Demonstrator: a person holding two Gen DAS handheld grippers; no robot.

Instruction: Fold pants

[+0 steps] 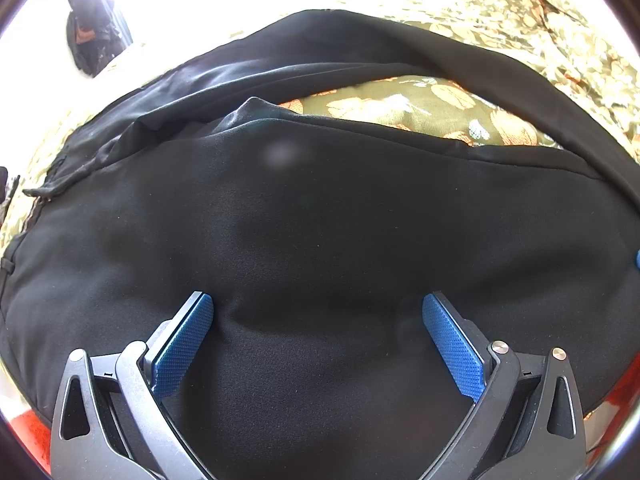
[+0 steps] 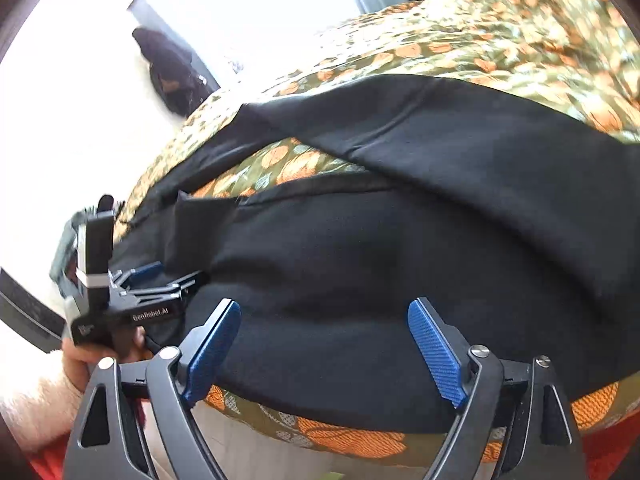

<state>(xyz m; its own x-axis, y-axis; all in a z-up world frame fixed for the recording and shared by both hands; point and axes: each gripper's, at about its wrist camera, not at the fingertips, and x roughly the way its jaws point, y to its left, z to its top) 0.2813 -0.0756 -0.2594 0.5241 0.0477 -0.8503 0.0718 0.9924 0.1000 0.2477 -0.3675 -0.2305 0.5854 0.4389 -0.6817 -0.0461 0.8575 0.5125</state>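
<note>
The black pants [image 1: 320, 220] lie spread across the bed, on a green bedspread [image 1: 420, 108] printed with orange leaves, and we see the two legs running side by side with a wedge of that bedspread showing between them. The nearer leg fills most of the left wrist view; the farther one arcs behind it, creased along its near edge. From this lay we judge the fold barely begun: the legs are not yet stacked one on the other, so the step in hand looks like setting up the first lengthwise fold. Our left gripper [image 1: 318, 308] hangs tilted down over the near leg with its jaws spread wide, the blue pads [image 1: 188, 340] close above or on the cloth but pinching nothing. Our right gripper [image 2: 324, 316] sits at the near hem side, where the bedspread [image 2: 352, 436] shows below the cloth edge; its jaws also stand apart, empty, with only flat fabric between them. In the right wrist view our left hand [image 2: 80, 360] holds its tool at the left. Next, we think each gripper must close on one edge of a leg, taking a single layer cleanly, then carry it across to meet the other leg without dragging the whole garment.
</note>
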